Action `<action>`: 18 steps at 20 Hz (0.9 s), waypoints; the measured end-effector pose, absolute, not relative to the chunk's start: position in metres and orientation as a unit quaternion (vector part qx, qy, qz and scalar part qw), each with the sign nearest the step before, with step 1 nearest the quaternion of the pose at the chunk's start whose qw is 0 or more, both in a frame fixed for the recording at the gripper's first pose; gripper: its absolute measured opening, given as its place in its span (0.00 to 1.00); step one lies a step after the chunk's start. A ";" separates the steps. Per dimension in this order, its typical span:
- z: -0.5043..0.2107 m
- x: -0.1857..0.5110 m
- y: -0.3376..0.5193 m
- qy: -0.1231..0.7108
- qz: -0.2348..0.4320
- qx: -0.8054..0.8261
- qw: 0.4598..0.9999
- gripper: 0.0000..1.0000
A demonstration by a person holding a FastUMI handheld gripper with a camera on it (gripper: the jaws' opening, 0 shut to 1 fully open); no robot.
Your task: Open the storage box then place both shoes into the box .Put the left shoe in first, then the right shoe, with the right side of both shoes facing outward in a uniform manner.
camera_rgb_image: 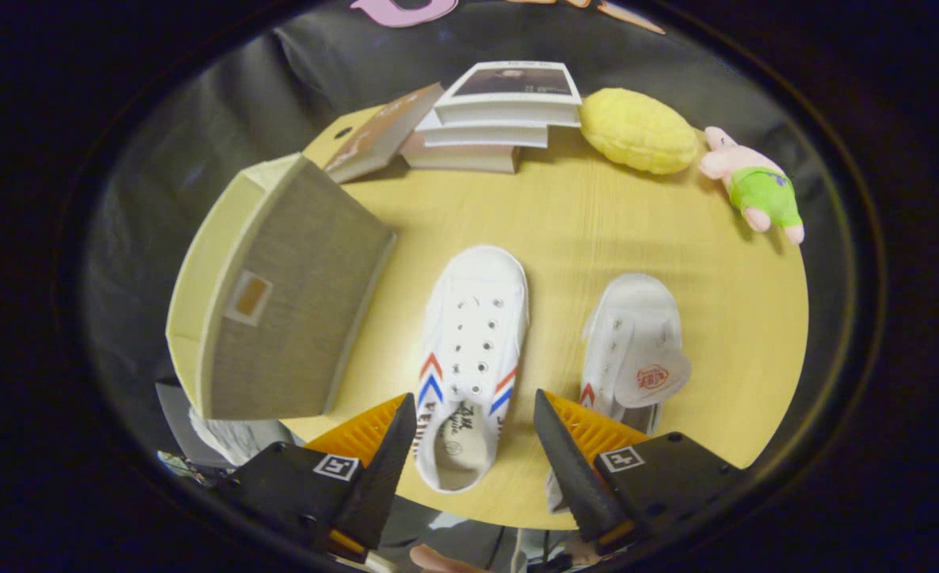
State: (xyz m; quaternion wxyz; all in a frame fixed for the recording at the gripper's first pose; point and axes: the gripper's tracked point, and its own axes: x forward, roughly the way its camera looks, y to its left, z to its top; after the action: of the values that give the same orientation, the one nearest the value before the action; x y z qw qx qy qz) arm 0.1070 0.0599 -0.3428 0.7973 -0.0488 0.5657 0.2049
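Note:
Two white canvas shoes with red and blue chevrons lie side by side on the round wooden table (pixel 597 231), toes pointing away from me. The left-hand shoe (pixel 473 350) has its heel opening between my fingers. The right-hand shoe (pixel 633 350) lies beyond my right finger (pixel 569 469), its tongue flipped up. A beige fabric storage box (pixel 278 294) with a closed lid and a small label window stands left of the shoes, beyond my left finger (pixel 382 469). My gripper (pixel 475 414) hovers above the table, open, fingers straddling the left-hand shoe's heel without touching it.
At the table's far side lies a stack of books (pixel 501 111) with another book (pixel 378 135) leaning against it. To their right are a yellow plush cushion (pixel 637 131) and a pink and green plush toy (pixel 756 187). Black cloth surrounds the table.

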 end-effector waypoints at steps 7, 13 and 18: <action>-0.392 0.108 0.051 0.608 0.168 -0.052 0.774 0.72; -0.395 0.102 0.064 0.629 0.173 -0.003 0.758 0.23; -0.393 0.099 0.063 0.637 0.150 0.069 0.753 0.03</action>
State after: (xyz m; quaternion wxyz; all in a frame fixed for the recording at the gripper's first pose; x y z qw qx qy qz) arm 0.0985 0.0632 -0.3928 0.7529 0.0689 0.6370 0.1504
